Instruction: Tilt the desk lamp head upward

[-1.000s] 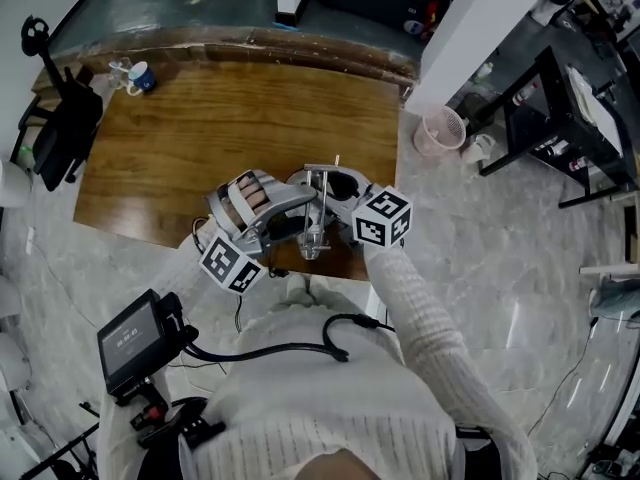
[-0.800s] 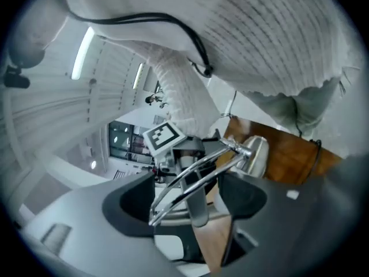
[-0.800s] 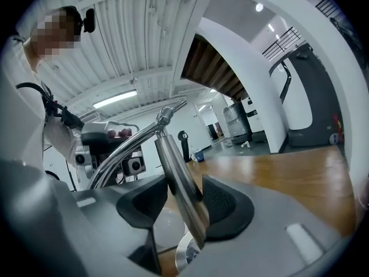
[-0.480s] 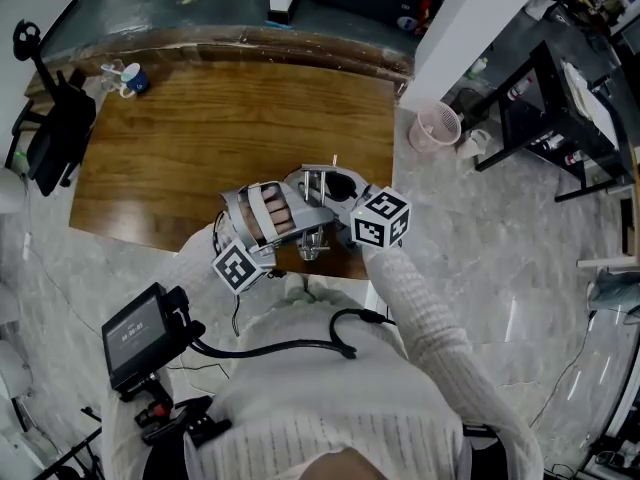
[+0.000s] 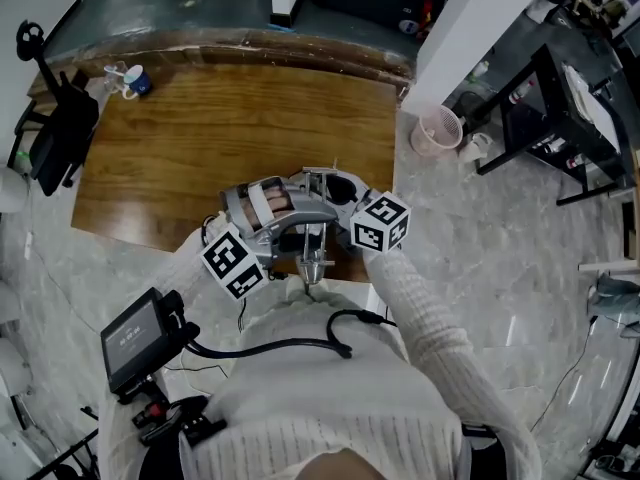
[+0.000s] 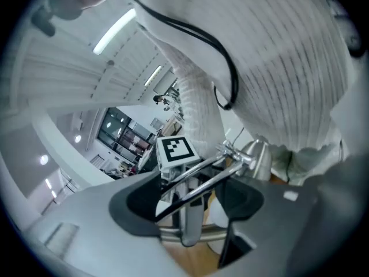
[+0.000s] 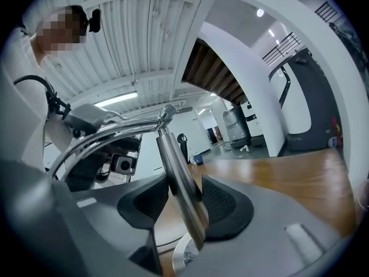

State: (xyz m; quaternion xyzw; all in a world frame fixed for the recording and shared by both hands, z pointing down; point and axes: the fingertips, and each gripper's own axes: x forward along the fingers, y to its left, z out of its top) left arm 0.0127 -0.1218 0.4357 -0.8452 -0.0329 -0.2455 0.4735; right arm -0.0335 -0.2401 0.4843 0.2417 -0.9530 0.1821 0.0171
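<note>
A chrome desk lamp (image 5: pixel 316 256) stands at the near edge of the wooden table (image 5: pixel 200 138). In the left gripper view its thin arm rods (image 6: pixel 202 180) cross slantwise between the pads, and the silver lamp head (image 6: pixel 259 157) sits just beyond. My left gripper (image 5: pixel 300 230) (image 6: pixel 193 203) is opening, and its pads do not press on the rods. My right gripper (image 5: pixel 335 213) (image 7: pixel 181 198) is closing, with both pads against the lamp's upright pole (image 7: pixel 179 172). The lamp's round base (image 7: pixel 179 255) shows below the pole.
A blue cup (image 5: pixel 138 78) stands at the table's far left corner. A black chair (image 5: pixel 60 133) is off the left edge and a pink bin (image 5: pixel 440 130) on the floor to the right. A black screen device (image 5: pixel 135 340) with a cable hangs by my body.
My left gripper has rolled and shifted over the lamp's arm. The lamp's head end now sits a little nearer to me. The right gripper has stayed on the pole.
</note>
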